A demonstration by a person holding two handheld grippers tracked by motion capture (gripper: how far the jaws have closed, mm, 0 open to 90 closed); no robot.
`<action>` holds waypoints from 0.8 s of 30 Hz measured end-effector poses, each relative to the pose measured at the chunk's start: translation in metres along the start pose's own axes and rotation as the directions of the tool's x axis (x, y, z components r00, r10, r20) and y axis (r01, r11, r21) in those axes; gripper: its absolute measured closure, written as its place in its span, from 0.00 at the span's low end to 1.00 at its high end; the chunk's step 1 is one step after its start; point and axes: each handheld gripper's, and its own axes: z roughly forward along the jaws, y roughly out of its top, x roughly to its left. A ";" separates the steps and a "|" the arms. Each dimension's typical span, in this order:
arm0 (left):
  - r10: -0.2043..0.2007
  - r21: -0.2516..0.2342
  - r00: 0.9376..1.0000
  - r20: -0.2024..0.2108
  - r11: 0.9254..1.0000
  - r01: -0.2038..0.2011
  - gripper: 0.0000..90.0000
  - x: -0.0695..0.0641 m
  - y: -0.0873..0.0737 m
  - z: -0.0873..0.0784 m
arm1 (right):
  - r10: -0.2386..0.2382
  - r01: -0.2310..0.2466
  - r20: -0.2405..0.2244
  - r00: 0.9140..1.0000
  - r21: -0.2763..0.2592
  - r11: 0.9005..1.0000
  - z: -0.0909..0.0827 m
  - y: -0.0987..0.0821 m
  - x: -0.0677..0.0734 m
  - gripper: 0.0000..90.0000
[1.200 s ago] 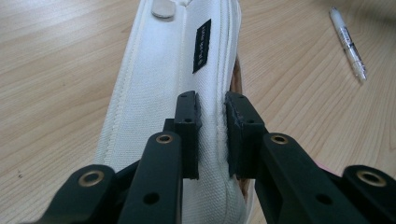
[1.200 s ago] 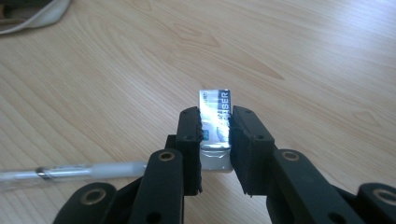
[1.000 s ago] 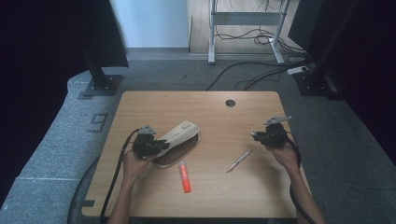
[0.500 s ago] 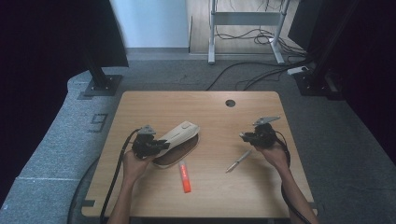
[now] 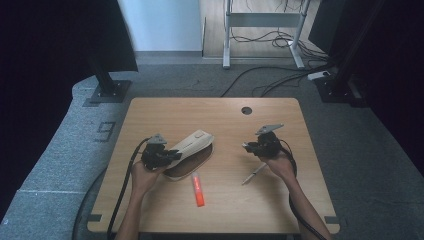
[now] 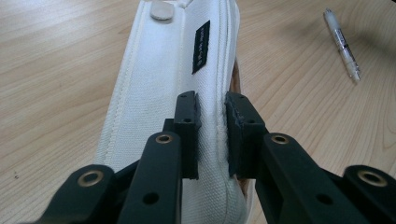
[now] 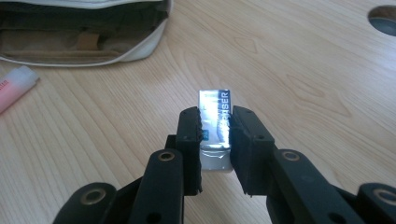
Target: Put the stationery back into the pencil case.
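Looking down from the high view first: my left gripper sits at the near-left of the table, clamped on the lid of the white pouch, which is propped open over its brown inside. My right gripper is off to the right, well apart from the pouch, holding a small eraser that's too tiny to make out properly from up there. An orange marker lies just in front of the pouch, and a pen lies near my right hand.

Left gripper view: the jaws are pinched tight on the pouch's stitched edge seam, with fabric squeezed between the pads. A black label and a snap button sit further up the lid. The pen is off at the upper right on the wood.

Right gripper view: my jaws are closed on the eraser, silver sleeve with "ERASER" printed on it, standing up between the pads above the tabletop. The open pouch is at the top left, mouth facing me, with the marker's cap end just below it.
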 end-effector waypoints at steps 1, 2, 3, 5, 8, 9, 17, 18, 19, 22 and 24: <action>0.000 0.000 1.000 0.000 1.000 0.000 0.84 0.000 0.000 0.000 | 0.000 0.000 -0.003 1.000 0.001 1.000 0.002 0.001 0.002 0.80; 0.001 0.000 1.000 0.000 1.000 -0.001 0.84 0.000 0.000 0.000 | -0.006 0.006 -0.004 1.000 0.000 1.000 0.004 0.002 0.003 0.80; 0.001 0.000 1.000 0.001 1.000 -0.001 0.84 0.000 0.000 0.000 | -0.011 0.011 -0.011 1.000 -0.001 1.000 0.007 0.005 0.006 0.80; 0.002 0.000 1.000 0.001 1.000 -0.002 0.84 0.000 0.000 0.000 | -0.013 0.013 -0.014 1.000 -0.001 1.000 0.008 0.006 0.008 0.80; 0.000 -0.002 1.000 0.001 1.000 0.000 0.84 0.000 0.000 0.000 | -0.021 0.021 -0.021 1.000 -0.003 1.000 0.013 0.010 0.012 0.80; 0.001 -0.002 1.000 0.000 1.000 -0.001 0.84 0.000 0.000 0.000 | -0.024 0.024 -0.025 0.999 -0.001 1.000 0.014 0.011 0.014 0.80; 0.003 -0.001 1.000 0.003 1.000 -0.003 0.84 0.000 0.000 0.000 | -0.048 0.048 -0.043 0.998 0.002 0.999 0.028 0.020 0.026 0.80; 0.003 -0.001 1.000 0.003 1.000 -0.003 0.84 0.000 0.000 0.000 | -0.048 0.048 -0.044 0.998 0.003 0.999 0.029 0.021 0.028 0.80; 0.003 -0.002 1.000 0.003 1.000 -0.003 0.84 0.000 0.000 0.000 | -0.051 0.051 -0.046 0.998 0.003 0.999 0.030 0.022 0.029 0.80; 0.003 -0.002 1.000 0.004 1.000 -0.003 0.84 0.000 0.000 0.000 | -0.058 0.058 -0.053 0.997 0.003 0.998 0.035 0.025 0.033 0.80; 0.002 -0.002 1.000 0.004 1.000 -0.002 0.84 -0.001 0.000 0.000 | -0.060 0.060 -0.057 0.997 0.004 0.998 0.038 0.027 0.036 0.80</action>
